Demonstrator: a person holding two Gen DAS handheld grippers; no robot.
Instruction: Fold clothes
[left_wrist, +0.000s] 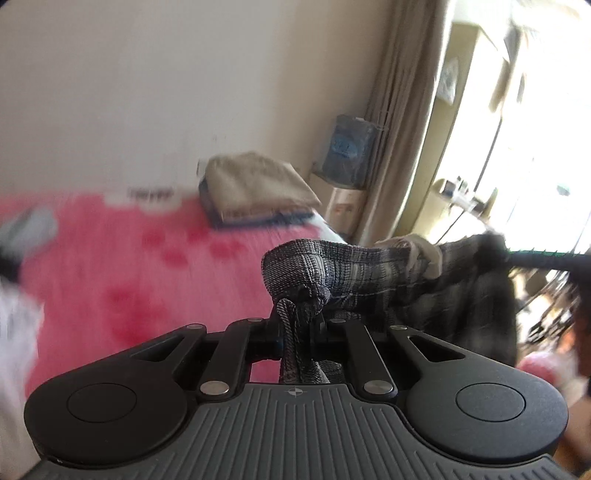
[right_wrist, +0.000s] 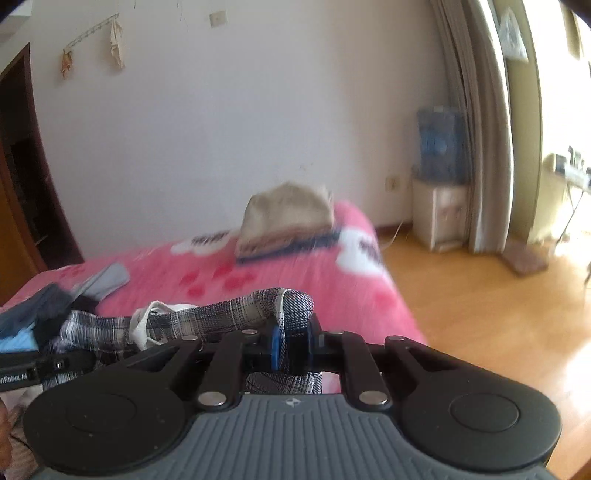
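Both pairs of tongs pinched the same grey plaid garment (left_wrist: 354, 266) and held it in the air above a pink bed (left_wrist: 110, 266), its cloth stretched between the two hands. In the left wrist view, the left tongs (left_wrist: 297, 325) were pressed together on a bunched corner, a twist of fabric hanging down between the closed fingers; from there the garment's long axis ran away to the right, toward the dark bar of the other tool (left_wrist: 546, 258). In the right wrist view, the right tongs (right_wrist: 291, 343) clamped the opposite corner against blue pads (right_wrist: 276, 345), and the cloth trailed off to the left, with a white drawstring or inner lining (right_wrist: 142, 325) showing partway along. The span sagged only slightly, so the garment appeared to be held by its upper edge, one corner to each hand, with neither hand nearer its middle; the coming fold would likely turn on keeping that edge level while the cloth was lowered to the bed. Beyond lay a heap of unfolded clothes (right_wrist: 40, 314) on the near left of the bed, and a stack of folded items (right_wrist: 288, 221) topped by a beige piece at its far end. A water dispenser (right_wrist: 439, 177) stood against the wall behind, beside a curtain (left_wrist: 402, 110).
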